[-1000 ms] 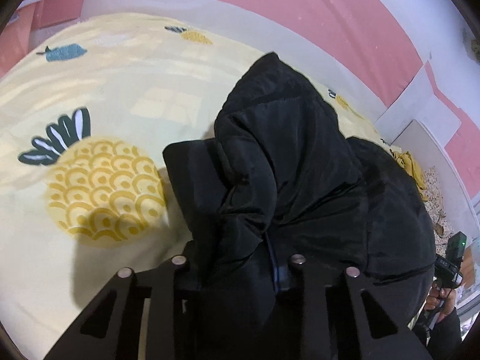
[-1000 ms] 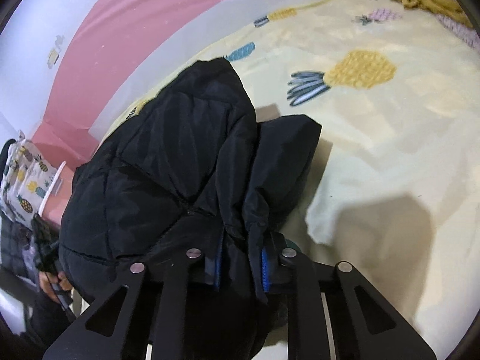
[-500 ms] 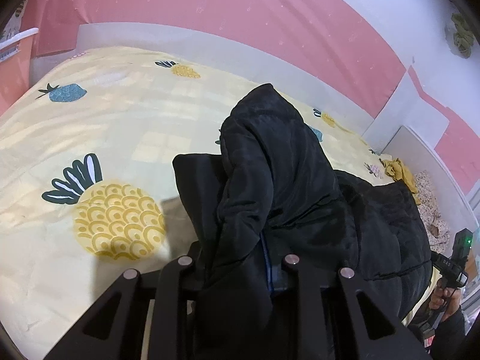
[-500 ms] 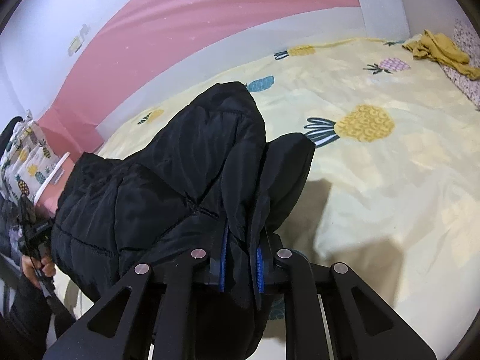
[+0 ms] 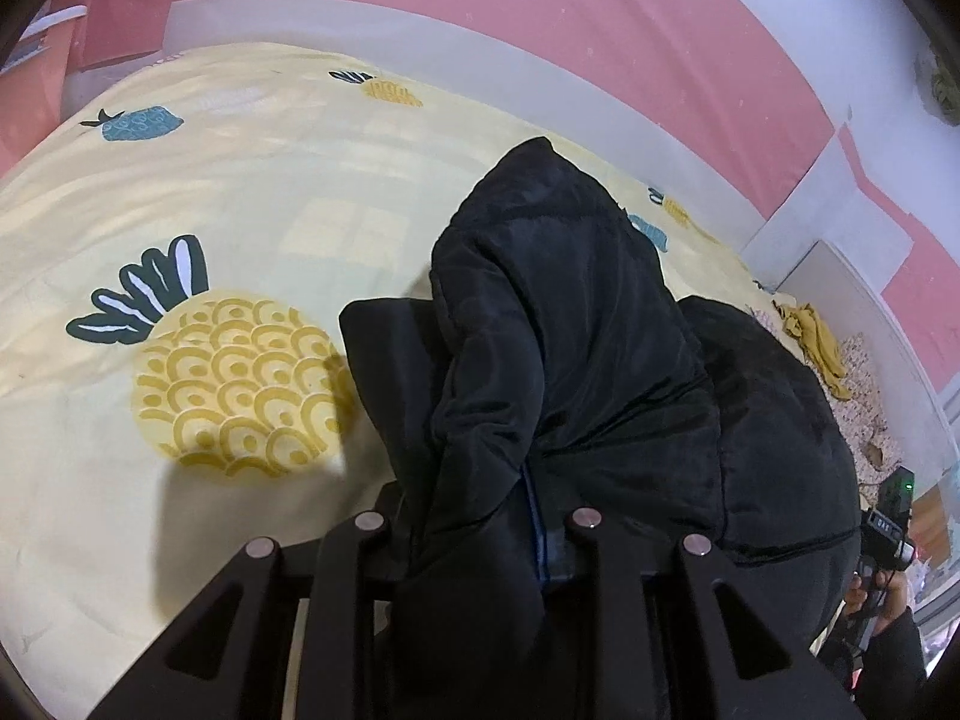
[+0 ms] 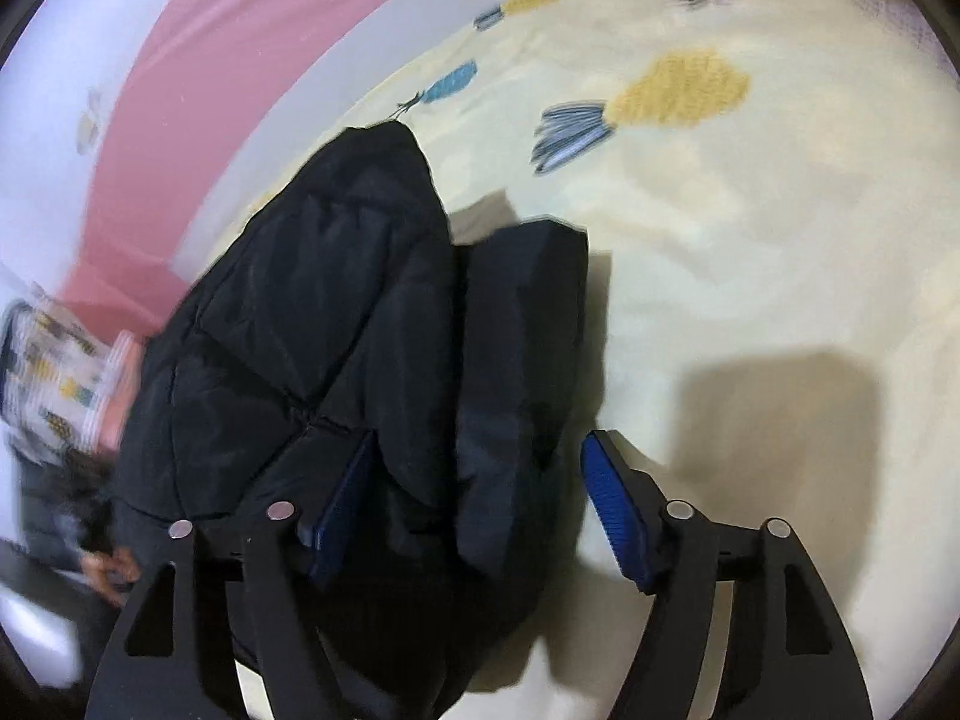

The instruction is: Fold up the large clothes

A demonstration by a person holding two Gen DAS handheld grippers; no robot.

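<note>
A black puffer jacket (image 5: 576, 336) lies bunched on a yellow bedsheet with pineapple prints (image 5: 240, 372). My left gripper (image 5: 480, 528) is shut on a fold of the jacket, whose fabric hides the fingertips. In the right wrist view the jacket (image 6: 360, 360) lies between the spread blue pads (image 6: 612, 504) of my right gripper (image 6: 474, 504), which is open. The jacket's edge drapes over the left pad. The right wrist view is blurred.
A pink and white wall (image 5: 480, 30) runs behind the bed. A yellow cloth (image 5: 816, 342) lies at the bed's far right. A patterned bag (image 6: 54, 384) stands left of the bed. The right gripper and the hand holding it (image 5: 882, 546) show at the left view's edge.
My right gripper has opened and let go of the jacket, and its view has tilted down towards the bed. My left gripper stays shut on the jacket.
</note>
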